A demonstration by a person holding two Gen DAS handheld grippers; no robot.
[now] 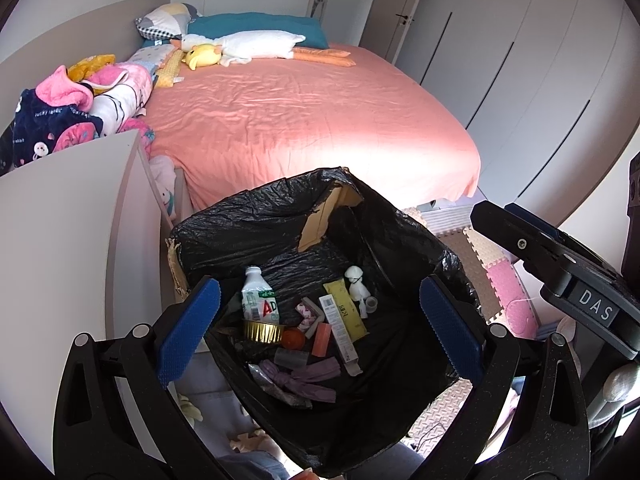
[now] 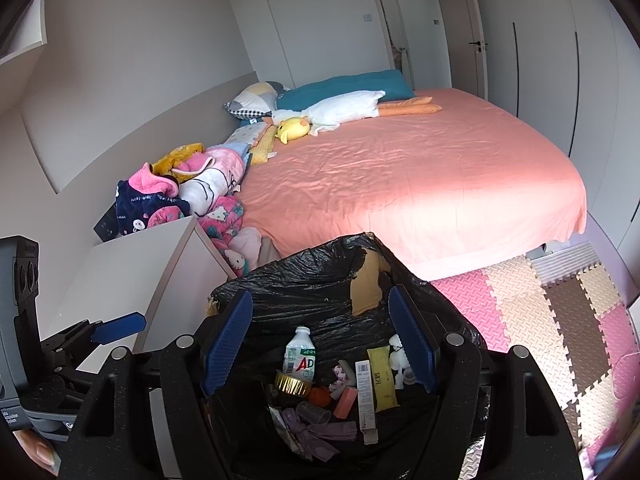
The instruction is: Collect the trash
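Both grippers over lined trash box (image 1: 256,220), left gripper (image 1: 320,324) and right gripper (image 2: 320,340) jaws open, empty. Bottle (image 1: 258,296), wrappers inside. Next: search floor mat (image 2: 540,320) slowly, approach low.

left claw (image 1: 320,328): jaws spread wide, nothing between the blue pads (image 1: 188,332), tilted steeply downward | right claw (image 2: 320,344): jaws apart, pads (image 2: 226,344) bare, tilted downward, less steeply | placement: side by side, close, each visible at the edge of the other's view | fingertip (image 2: 42,450) at lower left of right view
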